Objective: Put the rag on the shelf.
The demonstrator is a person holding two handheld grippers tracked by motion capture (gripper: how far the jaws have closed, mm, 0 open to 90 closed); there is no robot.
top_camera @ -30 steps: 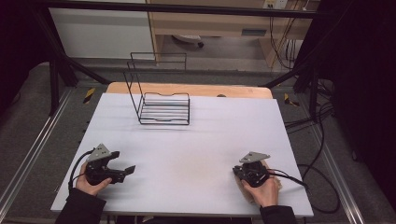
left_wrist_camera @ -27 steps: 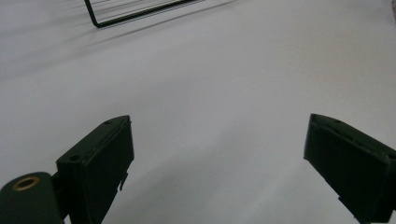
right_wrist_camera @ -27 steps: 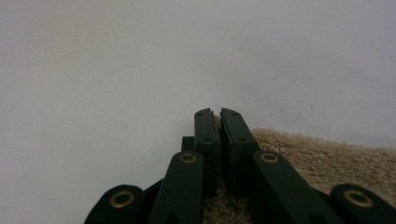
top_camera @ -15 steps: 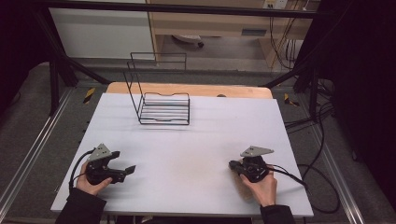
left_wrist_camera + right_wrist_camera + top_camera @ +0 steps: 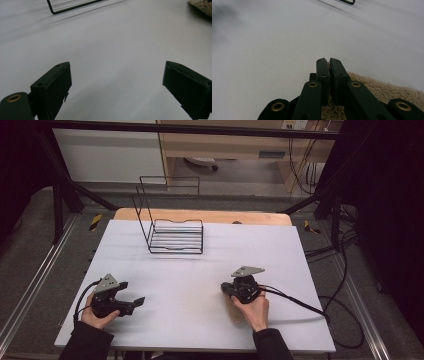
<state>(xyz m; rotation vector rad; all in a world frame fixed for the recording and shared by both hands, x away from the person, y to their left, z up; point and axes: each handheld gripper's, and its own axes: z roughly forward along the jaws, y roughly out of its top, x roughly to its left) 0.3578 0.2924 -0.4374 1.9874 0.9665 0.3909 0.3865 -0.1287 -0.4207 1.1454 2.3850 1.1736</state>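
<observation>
My left gripper (image 5: 135, 304) rests near the table's front left, held by a hand, jaws wide open over bare white surface (image 5: 116, 82) with nothing between them. Right of centre at the front, a hand holds my right gripper (image 5: 225, 288), which points left. In the right gripper view its jaws (image 5: 329, 61) are pressed together on the edge of a beige towel (image 5: 387, 90) that lies under and behind them. A corner of the towel (image 5: 203, 4) shows far off in the left gripper view. In the high view the hand hides most of the towel.
A black wire rack (image 5: 175, 237) stands at the back left of the white table (image 5: 280, 255), with a tall wire back. Its base edge (image 5: 75, 5) lies ahead of the left gripper. Cables trail off the table's right side (image 5: 310, 305).
My right gripper has slid left and a little away from the front edge, jaws still together. The left gripper has stayed put.
</observation>
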